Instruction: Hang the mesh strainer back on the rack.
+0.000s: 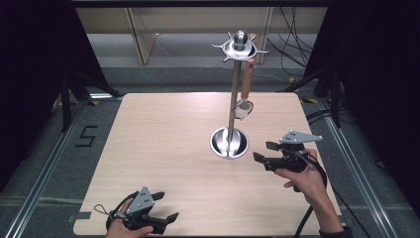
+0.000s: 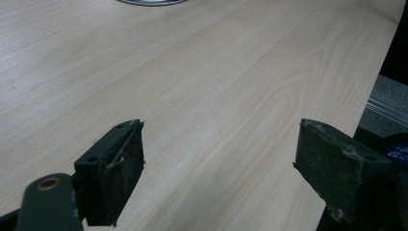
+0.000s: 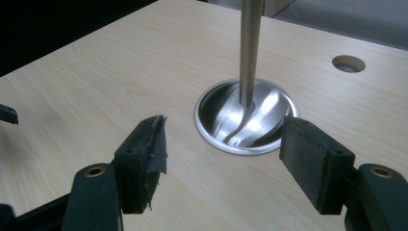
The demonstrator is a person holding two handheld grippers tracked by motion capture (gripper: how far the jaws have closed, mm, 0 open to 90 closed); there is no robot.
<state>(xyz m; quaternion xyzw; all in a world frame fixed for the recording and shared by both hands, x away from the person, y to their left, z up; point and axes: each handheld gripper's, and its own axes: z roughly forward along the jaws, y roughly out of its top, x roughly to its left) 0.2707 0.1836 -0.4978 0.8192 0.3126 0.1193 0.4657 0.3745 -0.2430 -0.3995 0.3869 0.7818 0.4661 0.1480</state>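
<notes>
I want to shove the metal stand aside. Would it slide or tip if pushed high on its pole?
The stand would probably tip: its pole is tall and thin over a small round base. The polished base likely slides easily on the smooth table. The hanging strainer would likely swing.

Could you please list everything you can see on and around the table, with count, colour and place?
table: one, light wood, centre of the high view
utensil stand: one, silver, round base right of the table's middle, upright pole with a hook ring on top
ladle: one, brown handle and silver bowl, hanging from the hook ring beside the pole
cable hole: one, round, in the tabletop beyond the stand's base
cables: several, black, on the floor behind the table at right
left gripper: one, black, near table edge, open, nothing between its pads
right gripper: one, black, just right of the stand's base, open, nothing between its pads
</notes>
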